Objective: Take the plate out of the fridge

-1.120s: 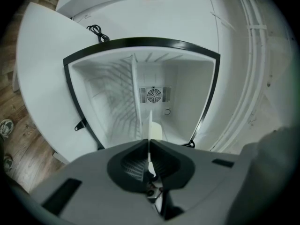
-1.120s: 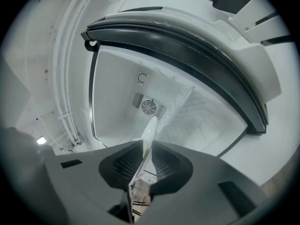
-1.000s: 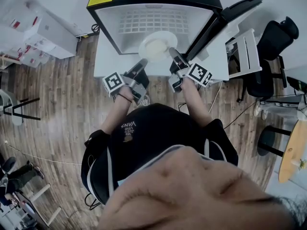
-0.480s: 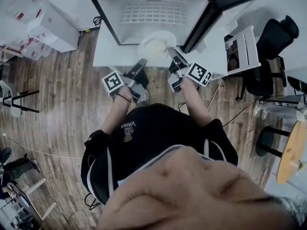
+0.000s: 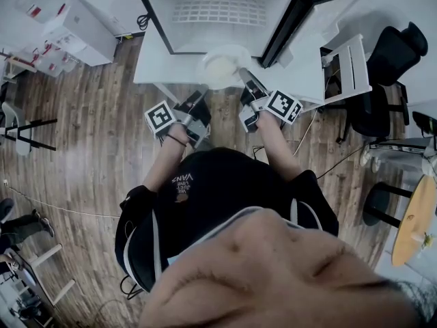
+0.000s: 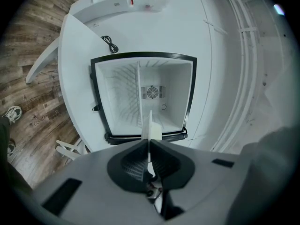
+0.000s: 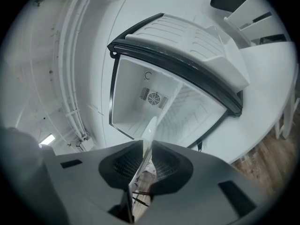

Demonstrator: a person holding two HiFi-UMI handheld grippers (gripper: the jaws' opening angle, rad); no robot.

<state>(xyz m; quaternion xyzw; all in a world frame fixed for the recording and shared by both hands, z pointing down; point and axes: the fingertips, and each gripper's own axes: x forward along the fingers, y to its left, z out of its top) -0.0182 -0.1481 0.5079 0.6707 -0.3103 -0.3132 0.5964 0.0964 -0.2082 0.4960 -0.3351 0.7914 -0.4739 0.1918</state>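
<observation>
Rim clamped in the left gripper (image 6: 149, 143) and right gripper (image 7: 147, 146), the plate (image 5: 222, 65) has been drawn clear of the fridge (image 5: 218, 12) beyond the fingers (image 6: 133, 161); removal is judged nearly done.

The plate (image 5: 222, 67) is just before the fridge (image 5: 218, 12), door (image 5: 311, 9) at right.

The plate (image 5: 222, 67) comes out of the fridge (image 5: 218, 36). A second ago it sat half inside the opening; now it hangs clear of it over the counter (image 5: 164, 70), as the left claw (image 5: 203, 90) and right claw (image 5: 243, 73) draw back together.
</observation>
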